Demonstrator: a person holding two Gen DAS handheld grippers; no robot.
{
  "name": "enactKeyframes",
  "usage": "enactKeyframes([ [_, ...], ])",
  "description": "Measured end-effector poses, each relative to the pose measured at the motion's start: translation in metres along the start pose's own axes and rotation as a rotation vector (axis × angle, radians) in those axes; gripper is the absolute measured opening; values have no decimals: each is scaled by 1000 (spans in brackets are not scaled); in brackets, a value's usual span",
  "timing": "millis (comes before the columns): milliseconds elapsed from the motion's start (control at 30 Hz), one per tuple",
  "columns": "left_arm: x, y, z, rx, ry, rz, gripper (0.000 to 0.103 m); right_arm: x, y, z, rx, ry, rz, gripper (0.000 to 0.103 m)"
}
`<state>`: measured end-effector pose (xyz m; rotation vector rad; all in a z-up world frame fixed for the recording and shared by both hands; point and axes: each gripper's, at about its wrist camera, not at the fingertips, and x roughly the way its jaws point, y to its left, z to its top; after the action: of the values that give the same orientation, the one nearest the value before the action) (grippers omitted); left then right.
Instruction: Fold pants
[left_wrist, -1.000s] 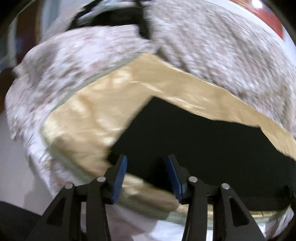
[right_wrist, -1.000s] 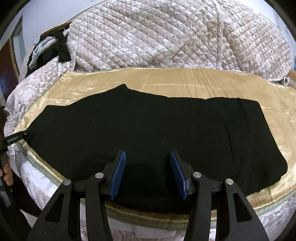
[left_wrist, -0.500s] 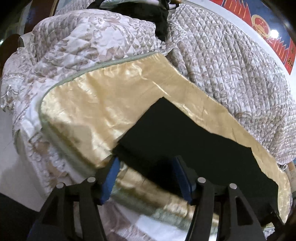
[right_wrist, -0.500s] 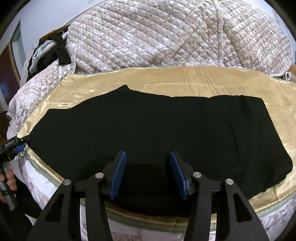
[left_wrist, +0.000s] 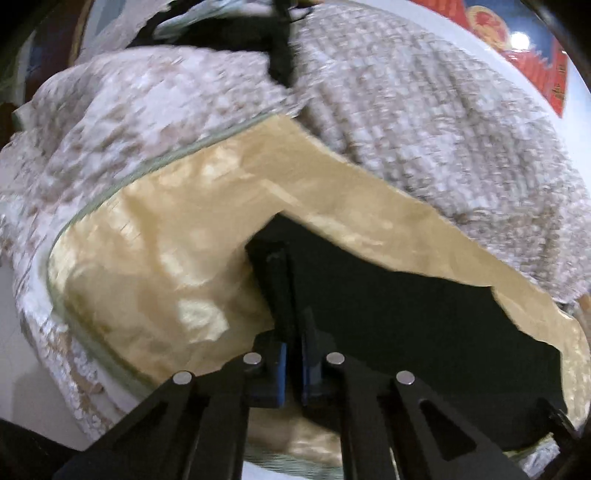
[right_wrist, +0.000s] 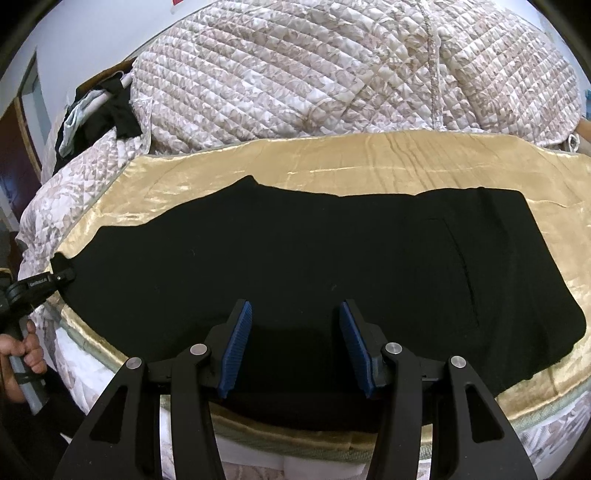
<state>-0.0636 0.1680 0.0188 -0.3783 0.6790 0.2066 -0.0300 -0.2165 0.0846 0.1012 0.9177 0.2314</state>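
Left gripper, clamped on leg-end hem of black fabric pants spread along the bed's near edge over gold satin sheet; right gripper, apart, hovering mid-garment; risk: thin hem slipping, spoiling fold.

The left wrist view is motion-blurred, smearing the quilt pattern beyond the left gripper. Black pants fabric hides its fingertips. Left of the right gripper, the picture's edge cuts off a hand.
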Motion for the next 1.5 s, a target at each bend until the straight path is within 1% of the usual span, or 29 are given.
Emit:
enactKeyframes([
  [100, -10, -28, 12, 62, -18, -71, 6, -4, -6, 1, 26, -10, -14, 50],
  [167, -14, -53, 19, 104, -22, -133, 6, -5, -11, 1, 47, -14, -26, 50],
  [300, -19, -115, 24, 206, -14, -269, 6, -14, -23, 4, 94, -37, -67, 50],
  [400, -24, -155, 10, 280, 22, -375, 6, -25, -38, 6, 145, -67, -102, 50],
  [467, -26, -182, -6, 334, 55, -442, 6, -30, -49, 7, 182, -79, -109, 50],
  [533, -25, -204, -29, 389, 107, -509, 6, -34, -60, 8, 220, -84, -115, 50],
  [600, -16, -221, -51, 446, 170, -552, 7, -37, -67, 8, 246, -84, -120, 50],
  [633, -8, -227, -64, 474, 228, -570, 7, -37, -70, 8, 259, -81, -121, 50],
  [700, 8, -228, -83, 493, 310, -564, 7, -37, -73, 7, 276, -75, -118, 50],
  [733, 11, -226, -85, 488, 324, -562, 7, -37, -74, 7, 280, -72, -116, 50],
  [767, 10, -222, -85, 475, 330, -580, 7, -37, -75, 6, 284, -71, -112, 50],
  [867, -2, -212, -75, 456, 333, -644, 16, -36, -75, 6, 285, -69, -100, 50],
  [900, -8, -208, -71, 459, 315, -659, 20, -36, -74, 7, 285, -69, -92, 50],
  [967, -15, -199, -62, 456, 287, -661, 25, -35, -71, 7, 283, -69, -77, 50],
  [1033, -13, -188, -46, 429, 269, -638, 26, -32, -68, 7, 281, -66, -47, 50],
  [1167, 8, -170, -20, 420, 221, -491, 27, -22, -55, 9, 263, -34, 71, 50],
  [1233, 22, -163, -13, 426, 210, -401, 27, -12, -47, 11, 259, 1, 140, 50],
  [1300, 33, -153, -10, 410, 200, -345, 27, 2, -38, 15, 246, 48, 197, 50],
  [1400, 48, -138, -12, 355, 229, -309, 27, 22, -29, 19, 233, 109, 226, 50],
  [1500, 56, -131, -15, 338, 243, -310, 27, 33, -26, 26, 218, 110, 230, 50],
])
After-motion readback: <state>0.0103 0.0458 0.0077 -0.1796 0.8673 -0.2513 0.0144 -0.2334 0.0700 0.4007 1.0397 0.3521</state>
